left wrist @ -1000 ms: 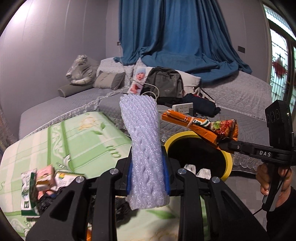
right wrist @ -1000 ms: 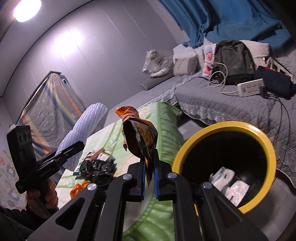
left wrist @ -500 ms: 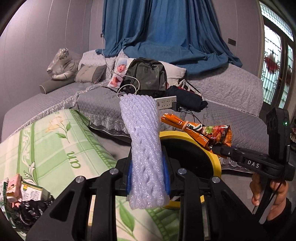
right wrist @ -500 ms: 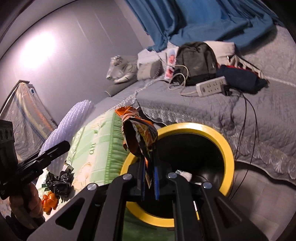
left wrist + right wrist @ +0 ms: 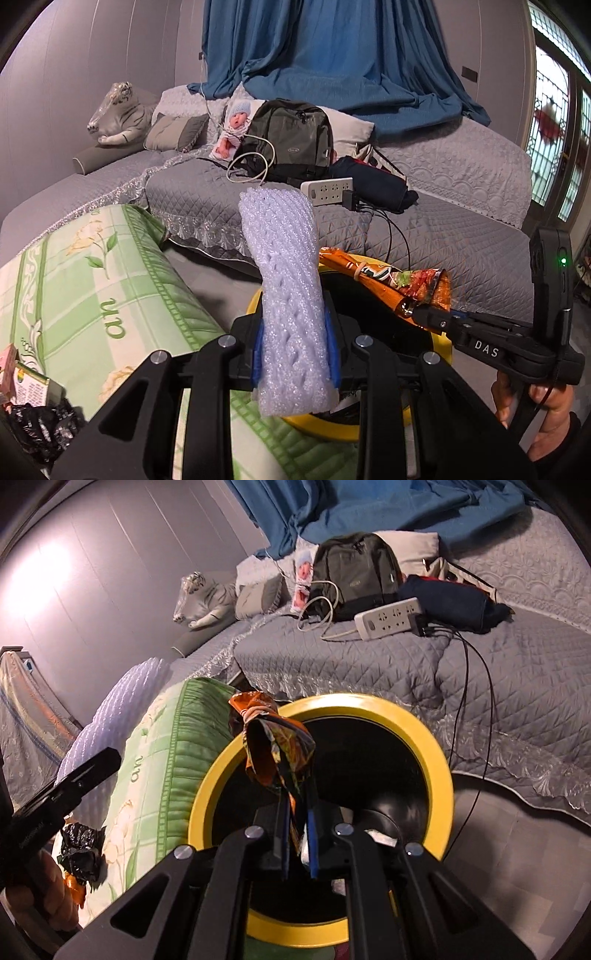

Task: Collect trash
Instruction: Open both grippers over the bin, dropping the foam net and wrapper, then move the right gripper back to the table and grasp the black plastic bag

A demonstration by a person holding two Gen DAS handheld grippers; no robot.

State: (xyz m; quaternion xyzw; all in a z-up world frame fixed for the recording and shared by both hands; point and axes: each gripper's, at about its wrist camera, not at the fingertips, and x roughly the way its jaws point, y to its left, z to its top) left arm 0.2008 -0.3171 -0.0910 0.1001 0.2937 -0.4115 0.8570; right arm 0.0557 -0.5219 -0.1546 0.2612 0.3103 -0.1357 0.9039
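My left gripper (image 5: 295,350) is shut on a white foam net sleeve (image 5: 286,280) that stands upright between its blue pads. It hangs at the near left rim of the yellow-rimmed black bin (image 5: 439,354). My right gripper (image 5: 297,845) is shut on a crumpled orange snack wrapper (image 5: 275,753), held over the mouth of the bin (image 5: 439,760). White scraps (image 5: 380,836) lie at the bin's bottom. In the left wrist view the right gripper (image 5: 424,314) reaches in from the right with the wrapper (image 5: 388,280) above the bin. The foam sleeve (image 5: 107,716) shows at the left of the right wrist view.
A green-patterned cloth surface (image 5: 92,280) at the left holds a crumpled black bag (image 5: 33,428), small cartons (image 5: 26,384) and orange scraps (image 5: 72,888). Behind the bin is a grey quilted bed (image 5: 461,236) with a backpack (image 5: 291,136), power strip (image 5: 327,190) and cables.
Both grippers moved toward the bin and sank. The wrapper came from beside the rim to over the bin's mouth; the foam sleeve moved from over the green cloth to the bin's left rim.
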